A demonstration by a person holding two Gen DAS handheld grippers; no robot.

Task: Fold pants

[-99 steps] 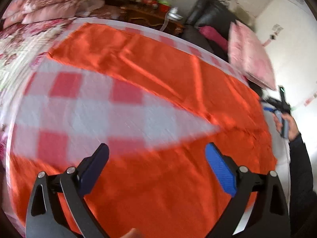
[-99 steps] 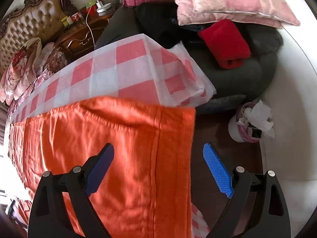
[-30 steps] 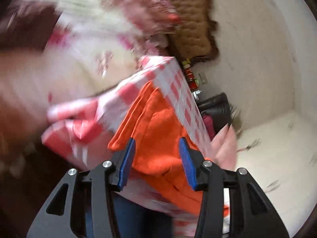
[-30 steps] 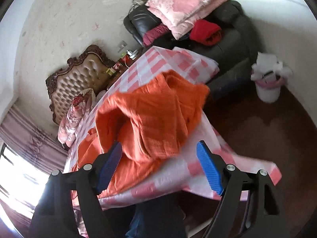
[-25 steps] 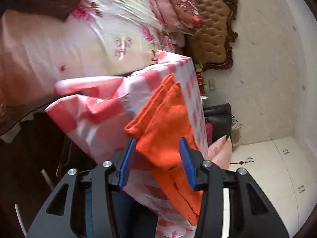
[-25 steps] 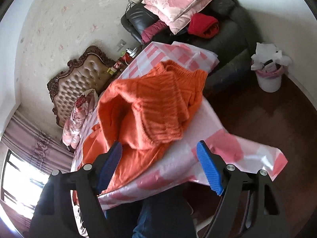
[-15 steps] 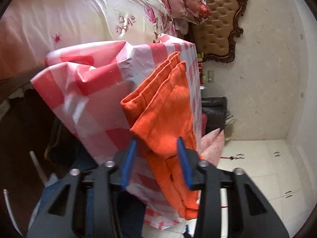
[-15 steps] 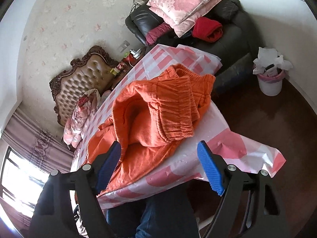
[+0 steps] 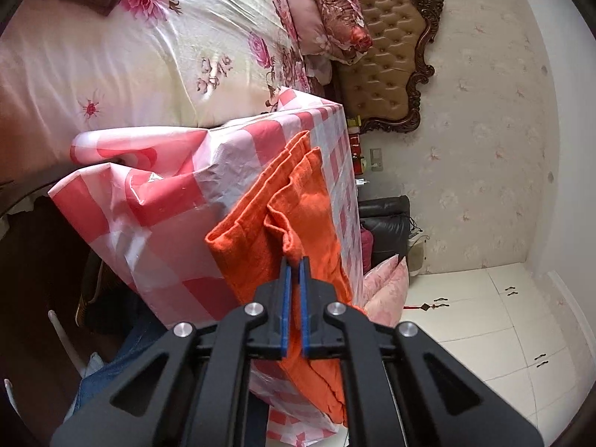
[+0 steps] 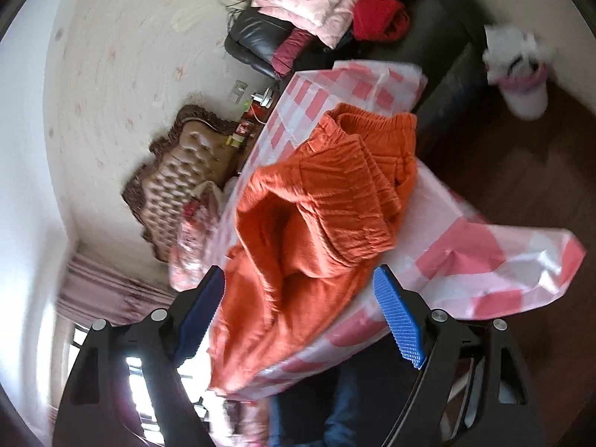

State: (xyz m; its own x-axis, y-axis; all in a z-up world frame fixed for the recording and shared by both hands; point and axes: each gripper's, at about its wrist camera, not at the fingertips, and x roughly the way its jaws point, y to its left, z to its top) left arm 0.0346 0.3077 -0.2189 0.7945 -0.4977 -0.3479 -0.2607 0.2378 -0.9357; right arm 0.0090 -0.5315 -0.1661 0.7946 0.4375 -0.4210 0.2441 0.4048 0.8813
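The orange pants (image 9: 298, 201) lie on a table with a pink-and-white checked cloth (image 9: 156, 223). In the left wrist view the leg ends are stacked near the table's edge, and my left gripper (image 9: 294, 260) is shut on a raised corner of the top layer. In the right wrist view the pants (image 10: 316, 201) are bunched, with the elastic waistband (image 10: 376, 123) at the far end. My right gripper (image 10: 298, 290) is open, its blue fingers on either side of the bunched fabric near the table's edge, gripping nothing.
A bed with a floral cover (image 9: 149, 44) and a tufted headboard (image 9: 383, 63) stands beside the table. A black sofa (image 10: 260, 41) holds pink cushions and a red item. A bin (image 10: 521, 85) stands on the dark floor. The person's jeans (image 10: 335, 402) show below the table.
My left gripper has closed from part-open onto the corner of the pants' top layer. My right gripper has stayed open and tilted, with the view rotating.
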